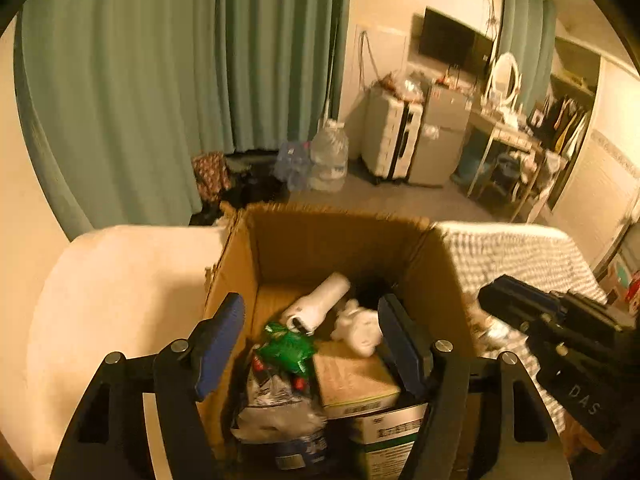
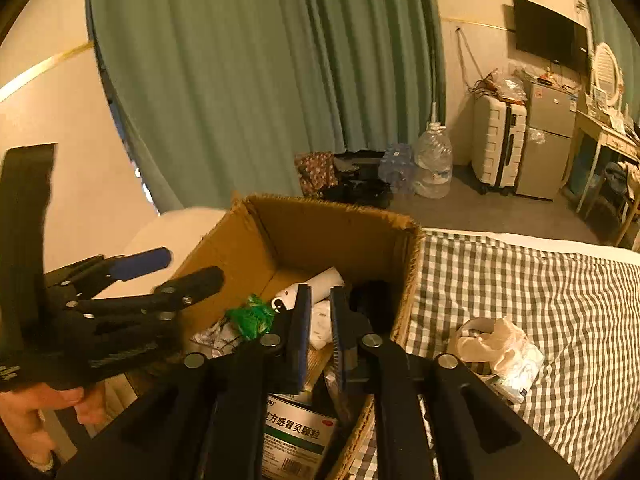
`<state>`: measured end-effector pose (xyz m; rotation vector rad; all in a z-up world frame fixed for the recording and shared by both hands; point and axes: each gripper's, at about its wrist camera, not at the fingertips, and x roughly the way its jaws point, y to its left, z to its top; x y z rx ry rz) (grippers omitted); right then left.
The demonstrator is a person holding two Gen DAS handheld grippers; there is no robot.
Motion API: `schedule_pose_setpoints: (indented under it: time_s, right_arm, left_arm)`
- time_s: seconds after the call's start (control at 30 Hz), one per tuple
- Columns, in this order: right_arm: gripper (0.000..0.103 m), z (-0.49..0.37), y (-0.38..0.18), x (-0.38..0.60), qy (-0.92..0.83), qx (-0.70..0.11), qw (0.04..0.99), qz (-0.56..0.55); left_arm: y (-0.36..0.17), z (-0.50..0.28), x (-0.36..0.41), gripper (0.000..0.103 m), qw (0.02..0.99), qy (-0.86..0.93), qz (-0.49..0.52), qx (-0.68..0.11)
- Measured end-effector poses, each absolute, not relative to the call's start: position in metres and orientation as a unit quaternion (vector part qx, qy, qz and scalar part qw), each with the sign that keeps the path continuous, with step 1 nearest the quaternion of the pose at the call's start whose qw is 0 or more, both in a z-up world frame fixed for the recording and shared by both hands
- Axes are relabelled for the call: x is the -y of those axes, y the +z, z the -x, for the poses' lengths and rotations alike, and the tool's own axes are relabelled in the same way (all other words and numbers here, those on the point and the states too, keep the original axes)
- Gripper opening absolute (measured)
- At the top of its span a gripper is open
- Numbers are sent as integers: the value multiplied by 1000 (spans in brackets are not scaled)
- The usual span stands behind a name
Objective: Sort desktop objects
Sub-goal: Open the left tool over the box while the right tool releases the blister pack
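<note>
An open cardboard box stands on the bed. Inside lie a white bottle, a green packet, a white crumpled item, a silver foil bag and medicine boxes. My left gripper hovers open and empty above the box. My right gripper hangs over the box with its jaws nearly closed and nothing seen between them. A wad of white tissue and a packet lie on the checked bedsheet right of the box.
A white pillow lies left of the box. Beyond the bed are green curtains, a large water jug, a suitcase, a small fridge and a dressing table.
</note>
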<state>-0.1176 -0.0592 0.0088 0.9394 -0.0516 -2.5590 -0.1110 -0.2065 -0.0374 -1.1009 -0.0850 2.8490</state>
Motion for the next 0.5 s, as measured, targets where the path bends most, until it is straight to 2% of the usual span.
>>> schedule_pose_setpoints:
  time_s: [0.07, 0.2, 0.23, 0.33, 0.4, 0.47, 0.5]
  right_arm:
    - [32, 115, 17, 47, -922, 35, 200, -330]
    - [33, 104, 36, 20, -929, 61, 188, -312]
    - [35, 100, 42, 11, -932, 61, 183, -307]
    - [48, 90, 59, -11, -938, 67, 171, -293]
    - [60, 82, 74, -30, -944, 72, 160, -280]
    - [69, 74, 86, -46, -948, 75, 152, -270]
    - [77, 71, 91, -53, -950, 76, 150, -265]
  left_arm:
    - [-26, 106, 205, 78, 50, 935, 349, 44]
    - [-6, 90, 192, 86, 51, 945, 320, 37]
    - [-1, 86, 188, 91, 52, 947, 314, 37]
    - [14, 71, 175, 102, 62, 954, 290, 40]
    - [23, 64, 165, 103, 66, 958, 277, 41]
    - [29, 57, 154, 103, 70, 960, 269, 39]
    - [32, 55, 149, 103, 74, 960, 266, 39]
